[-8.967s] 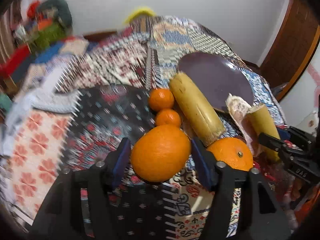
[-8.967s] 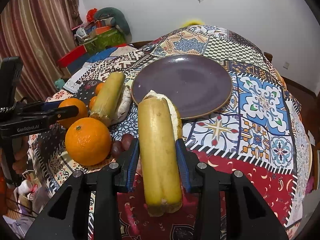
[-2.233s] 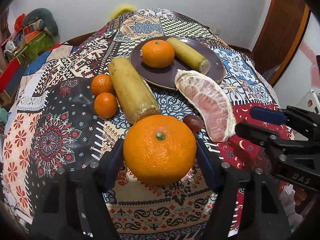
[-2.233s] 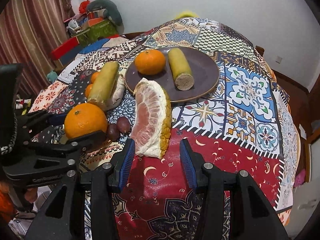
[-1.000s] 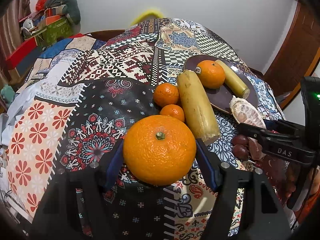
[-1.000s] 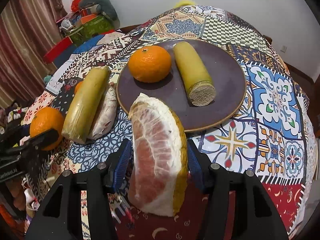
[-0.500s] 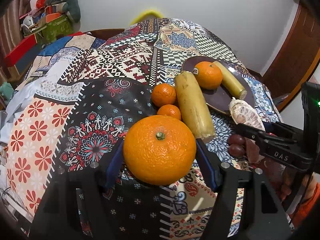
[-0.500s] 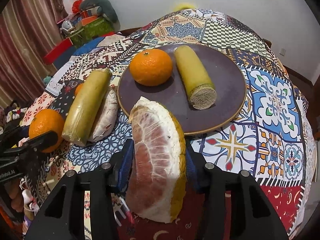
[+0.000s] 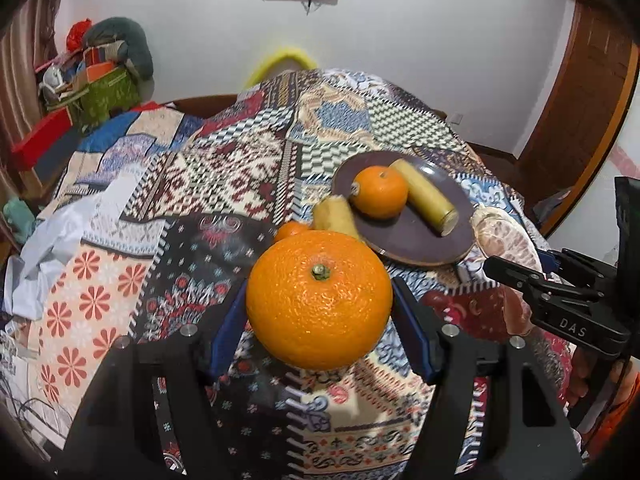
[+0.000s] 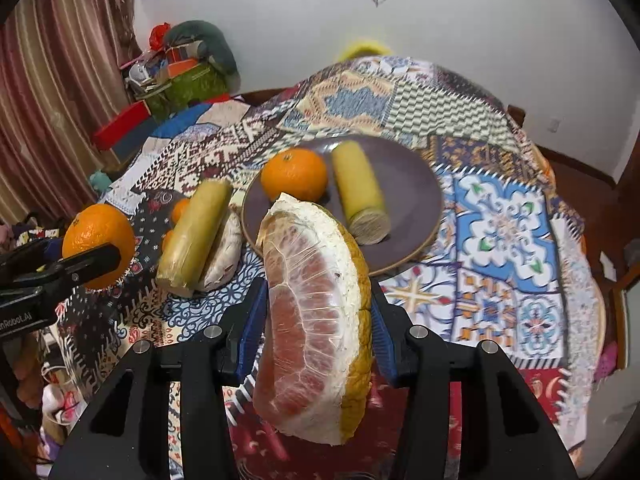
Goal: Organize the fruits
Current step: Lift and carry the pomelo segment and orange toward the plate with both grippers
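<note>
Your left gripper [image 9: 319, 312] pinched the large orange [image 9: 319, 299] and your right gripper [image 10: 318, 326] clamped the pomelo wedge [image 10: 316, 320], both lifted near the plate [image 10: 416, 184]. You needed to set them on its bare right side, clear of the sugarcane piece [image 10: 360, 192].

The left tongs [image 9: 318, 330] point downward at a slant above the near edge of the surface, their blue pads [image 9: 228, 334] pressed against both sides of a large orange [image 9: 319, 299], which hangs clear of the cloth. The right tongs [image 10: 316, 334] slant down likewise, clamped on a pomelo wedge [image 10: 314, 316] held off the surface. Each pair shows at the side of the other's view, with the person's fingers [image 9: 582, 384] wrapped around the right handle.
</note>
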{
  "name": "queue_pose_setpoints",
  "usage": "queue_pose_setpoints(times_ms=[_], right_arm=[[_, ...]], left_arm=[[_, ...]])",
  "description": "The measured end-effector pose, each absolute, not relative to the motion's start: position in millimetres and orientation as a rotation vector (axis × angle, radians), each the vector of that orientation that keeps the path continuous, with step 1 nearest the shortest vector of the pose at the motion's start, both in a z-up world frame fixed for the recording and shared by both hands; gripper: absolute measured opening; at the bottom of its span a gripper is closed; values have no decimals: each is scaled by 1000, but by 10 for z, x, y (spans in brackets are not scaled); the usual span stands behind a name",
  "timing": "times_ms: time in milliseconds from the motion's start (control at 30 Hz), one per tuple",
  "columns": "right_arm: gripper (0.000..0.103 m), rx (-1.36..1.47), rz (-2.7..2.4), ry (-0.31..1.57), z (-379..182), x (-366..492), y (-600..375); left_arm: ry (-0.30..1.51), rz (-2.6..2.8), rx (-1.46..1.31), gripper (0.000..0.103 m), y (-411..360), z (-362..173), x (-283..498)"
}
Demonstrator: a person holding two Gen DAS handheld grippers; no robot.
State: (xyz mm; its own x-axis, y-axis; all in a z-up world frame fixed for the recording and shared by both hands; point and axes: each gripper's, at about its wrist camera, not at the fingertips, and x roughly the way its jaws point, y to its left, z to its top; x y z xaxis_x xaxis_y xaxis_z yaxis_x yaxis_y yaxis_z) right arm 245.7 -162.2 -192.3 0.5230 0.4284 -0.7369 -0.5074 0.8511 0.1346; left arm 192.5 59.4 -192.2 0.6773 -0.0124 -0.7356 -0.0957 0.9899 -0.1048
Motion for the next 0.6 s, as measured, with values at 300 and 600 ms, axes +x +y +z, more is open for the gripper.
queue_pose_setpoints(times_ms=[300,600], right_arm=[[45,-94,512,775,-1666,2416,-1905],[45,-43,470,768,-1668,2545,-2123]], left_arm=[[779,-31,-110,69,253,-1755,2192],[823,-81,-66,69,-8,-1937,2572]])
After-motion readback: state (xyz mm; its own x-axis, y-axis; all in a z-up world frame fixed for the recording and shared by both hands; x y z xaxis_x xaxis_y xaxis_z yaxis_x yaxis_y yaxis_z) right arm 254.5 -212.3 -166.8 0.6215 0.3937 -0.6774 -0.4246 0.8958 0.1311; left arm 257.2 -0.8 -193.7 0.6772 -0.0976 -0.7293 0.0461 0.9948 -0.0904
